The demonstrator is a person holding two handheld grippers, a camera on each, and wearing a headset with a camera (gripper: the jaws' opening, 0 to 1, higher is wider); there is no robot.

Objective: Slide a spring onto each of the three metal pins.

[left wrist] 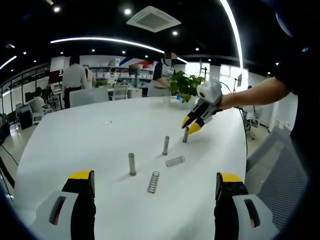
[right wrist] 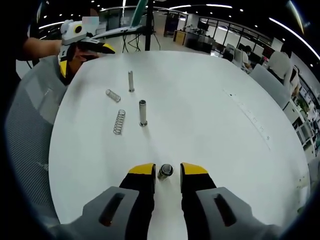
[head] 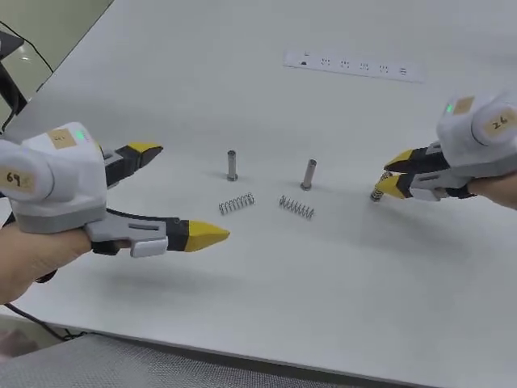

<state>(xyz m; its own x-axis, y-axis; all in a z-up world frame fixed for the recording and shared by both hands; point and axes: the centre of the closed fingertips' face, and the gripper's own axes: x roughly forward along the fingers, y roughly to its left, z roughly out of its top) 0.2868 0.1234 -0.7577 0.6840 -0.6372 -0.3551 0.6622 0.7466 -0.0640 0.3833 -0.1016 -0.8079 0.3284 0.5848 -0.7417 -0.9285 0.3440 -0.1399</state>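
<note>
Two bare metal pins (head: 232,164) (head: 308,174) stand upright mid-table, with two loose springs (head: 237,204) (head: 296,208) lying just in front of them. A third pin (head: 377,194) at the right carries a spring. My right gripper (head: 390,175) hovers at that pin, its jaws narrowly open; in the right gripper view the sprung pin (right wrist: 165,171) sits between the yellow tips with small gaps either side. My left gripper (head: 182,192) is wide open and holds nothing, left of the pins. From the left gripper view, the springs (left wrist: 153,181) (left wrist: 175,161) lie ahead of its jaws.
A white power strip (head: 354,66) lies at the far side of the white table (head: 266,307). Grey chairs (left wrist: 95,95), a green plant (left wrist: 187,85) and people stand beyond the table. The table's near edge runs along the bottom of the head view.
</note>
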